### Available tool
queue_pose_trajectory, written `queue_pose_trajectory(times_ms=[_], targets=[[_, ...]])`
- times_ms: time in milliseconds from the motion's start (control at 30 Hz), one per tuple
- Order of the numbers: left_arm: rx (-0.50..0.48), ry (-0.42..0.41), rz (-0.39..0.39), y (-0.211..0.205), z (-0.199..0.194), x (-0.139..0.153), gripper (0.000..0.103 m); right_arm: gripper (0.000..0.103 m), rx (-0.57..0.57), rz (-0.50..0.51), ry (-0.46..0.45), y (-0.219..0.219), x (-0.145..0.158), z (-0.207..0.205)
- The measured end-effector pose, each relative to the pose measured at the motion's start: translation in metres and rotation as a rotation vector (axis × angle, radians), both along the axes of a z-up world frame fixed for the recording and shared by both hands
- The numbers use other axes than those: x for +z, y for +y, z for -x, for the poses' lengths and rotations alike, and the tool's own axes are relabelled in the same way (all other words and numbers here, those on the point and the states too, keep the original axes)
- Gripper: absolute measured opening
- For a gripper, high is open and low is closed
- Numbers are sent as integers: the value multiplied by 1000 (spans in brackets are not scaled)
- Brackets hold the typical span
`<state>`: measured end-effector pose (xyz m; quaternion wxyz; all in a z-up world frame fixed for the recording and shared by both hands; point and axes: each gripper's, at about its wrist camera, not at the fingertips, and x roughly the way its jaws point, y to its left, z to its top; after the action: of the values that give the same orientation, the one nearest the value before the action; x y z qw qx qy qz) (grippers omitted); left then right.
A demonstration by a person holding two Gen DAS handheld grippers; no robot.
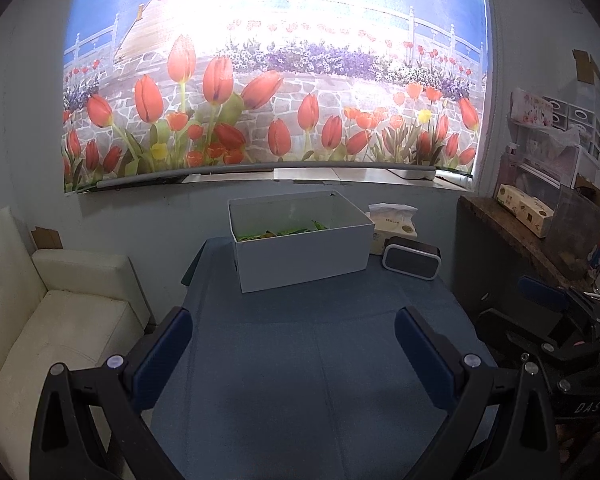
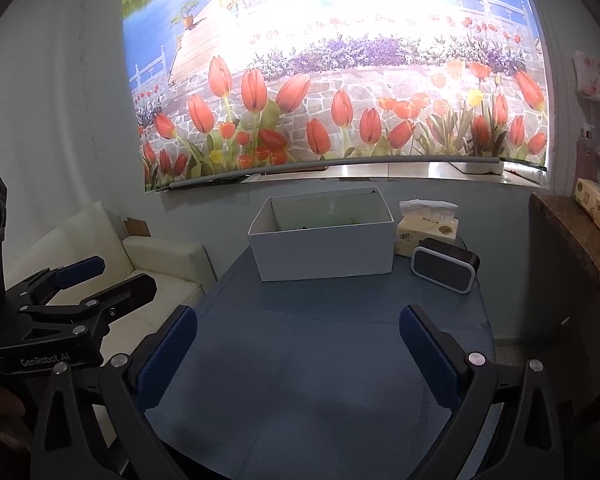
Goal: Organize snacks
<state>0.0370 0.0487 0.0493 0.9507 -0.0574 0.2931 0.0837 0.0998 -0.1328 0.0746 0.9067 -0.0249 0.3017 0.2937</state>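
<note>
A: White box (image 1: pixel 302 254) sits at the far end of the blue table (image 1: pixel 320 380), straight ahead of both grippers, well apart from each. Long axis runs across the view, left to right.

B: Snacks?

A: Green packets (image 1: pixel 284 233) low inside the box, only partly seen over the rim. None visible loose on the cloth.

B: Left gripper (image 1: pixel 294 342)?

A: Jaws spread wide, nothing between them, held over the near table edge. Right gripper (image 2: pixel 298 340) the same: wide, empty, aimed at the box (image 2: pixel 322 250).

B: Which is nearer?

A: Cannot tell; both look about level. The left one faces the box more squarely; from the right one the box lies slightly left of centre.

B: Clutter?

A: Tissue pack (image 2: pixel 426 230) and a small speaker (image 2: pixel 444 266) just beside the box's right end. A reach would likely go forward and down over the rim.
</note>
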Motion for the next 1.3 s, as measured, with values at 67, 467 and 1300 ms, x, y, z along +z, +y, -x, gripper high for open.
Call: queue_pose_trajectory(times_ms=[67, 467, 1300], targets=[[-1, 1, 2, 0, 0, 0, 103, 103, -5, 2, 1, -1, 0, -1], [-9, 13, -1, 3, 6, 0, 103, 103, -12, 8, 0, 1, 2, -2], [-8, 42, 10, 9, 8, -4, 103, 103, -12, 23, 15, 2, -3, -4]])
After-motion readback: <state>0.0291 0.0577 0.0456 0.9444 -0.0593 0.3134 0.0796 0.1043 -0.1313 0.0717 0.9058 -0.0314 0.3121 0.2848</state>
